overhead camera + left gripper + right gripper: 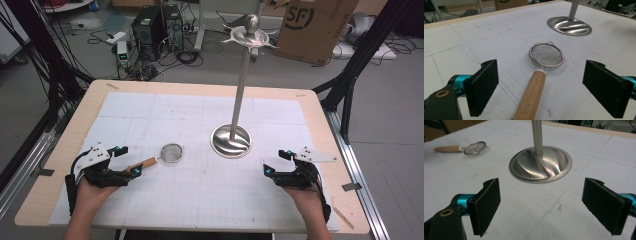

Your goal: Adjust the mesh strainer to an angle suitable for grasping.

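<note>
Left tongs (541,87) stand wide apart and empty, straddling the strainer's wooden handle (531,95), which lies flat on the white gridded worktop (474,42). The strainer (546,55), a round wire-mesh bowl with a thin metal rim, rests just beyond. Best to lower squarely over the handle's middle and close across its rounded sides. Right tongs (540,206) are also wide apart and empty, facing the polished steel stand (540,165) with its domed base.
</note>
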The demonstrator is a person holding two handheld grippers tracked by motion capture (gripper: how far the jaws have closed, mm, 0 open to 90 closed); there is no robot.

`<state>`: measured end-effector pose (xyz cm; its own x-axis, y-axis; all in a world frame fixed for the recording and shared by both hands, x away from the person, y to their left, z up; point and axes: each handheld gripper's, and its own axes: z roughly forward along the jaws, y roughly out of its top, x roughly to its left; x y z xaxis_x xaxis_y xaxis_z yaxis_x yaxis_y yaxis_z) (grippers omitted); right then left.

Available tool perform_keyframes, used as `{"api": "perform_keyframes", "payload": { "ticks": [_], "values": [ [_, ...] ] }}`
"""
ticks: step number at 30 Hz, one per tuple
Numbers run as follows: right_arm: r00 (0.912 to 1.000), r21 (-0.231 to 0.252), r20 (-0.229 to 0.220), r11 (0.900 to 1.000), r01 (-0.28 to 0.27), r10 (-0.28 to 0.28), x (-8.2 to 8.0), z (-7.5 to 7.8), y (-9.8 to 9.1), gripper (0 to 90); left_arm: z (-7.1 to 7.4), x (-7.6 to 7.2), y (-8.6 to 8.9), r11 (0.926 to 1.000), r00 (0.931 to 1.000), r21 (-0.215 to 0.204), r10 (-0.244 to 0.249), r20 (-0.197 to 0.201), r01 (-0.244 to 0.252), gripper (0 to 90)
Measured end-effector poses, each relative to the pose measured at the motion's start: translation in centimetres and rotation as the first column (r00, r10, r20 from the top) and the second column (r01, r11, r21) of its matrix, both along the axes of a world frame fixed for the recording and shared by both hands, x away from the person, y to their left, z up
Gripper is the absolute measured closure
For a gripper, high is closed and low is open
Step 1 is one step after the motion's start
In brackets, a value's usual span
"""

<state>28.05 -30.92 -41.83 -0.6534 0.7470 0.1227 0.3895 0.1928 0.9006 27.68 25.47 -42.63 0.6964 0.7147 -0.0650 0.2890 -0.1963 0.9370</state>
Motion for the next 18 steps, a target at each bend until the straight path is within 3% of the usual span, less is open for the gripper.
{"api": "perform_keyframes", "payload": {
  "ticks": [18],
  "values": [
    [1.0,-0.017,-0.001,0.9999,-0.002,0.002,-0.28,0.11,0.11,14.3,-0.5,0.44,0.01,0.9989,0.9987,0.042,0.02,-0.048,-0.018,14.7]
  ]
}}
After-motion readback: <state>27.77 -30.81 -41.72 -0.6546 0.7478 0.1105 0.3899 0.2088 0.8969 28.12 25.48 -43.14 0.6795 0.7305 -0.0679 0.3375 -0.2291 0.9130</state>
